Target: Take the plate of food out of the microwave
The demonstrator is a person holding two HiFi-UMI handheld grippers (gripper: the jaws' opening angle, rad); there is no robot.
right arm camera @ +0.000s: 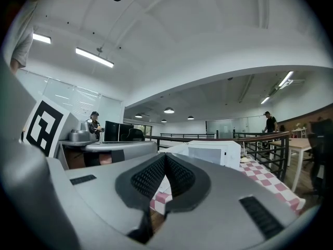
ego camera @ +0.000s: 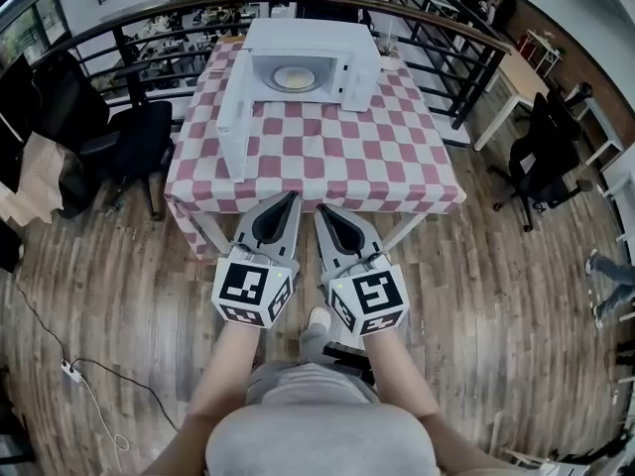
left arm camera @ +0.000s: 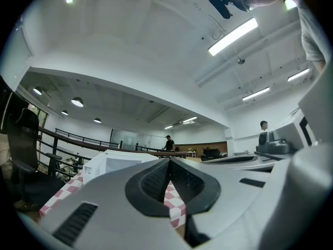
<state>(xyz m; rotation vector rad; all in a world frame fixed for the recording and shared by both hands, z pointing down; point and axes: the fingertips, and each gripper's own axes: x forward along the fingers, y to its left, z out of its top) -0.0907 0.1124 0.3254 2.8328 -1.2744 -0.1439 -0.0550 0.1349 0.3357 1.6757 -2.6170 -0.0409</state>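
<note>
A white microwave stands at the far side of the table with the red-and-white checked cloth. Its door hangs open to the left. Inside lies a round plate of pale food. Both grippers hover side by side in front of the table's near edge, well short of the microwave. My left gripper is shut and holds nothing, and so is my right gripper. The left gripper view shows the closed tips with the microwave beyond them. The right gripper view shows the same tips and microwave.
A black office chair stands left of the table, and a curved black railing runs behind it. A desk and more chairs stand to the right. A power strip lies on the wooden floor at the left.
</note>
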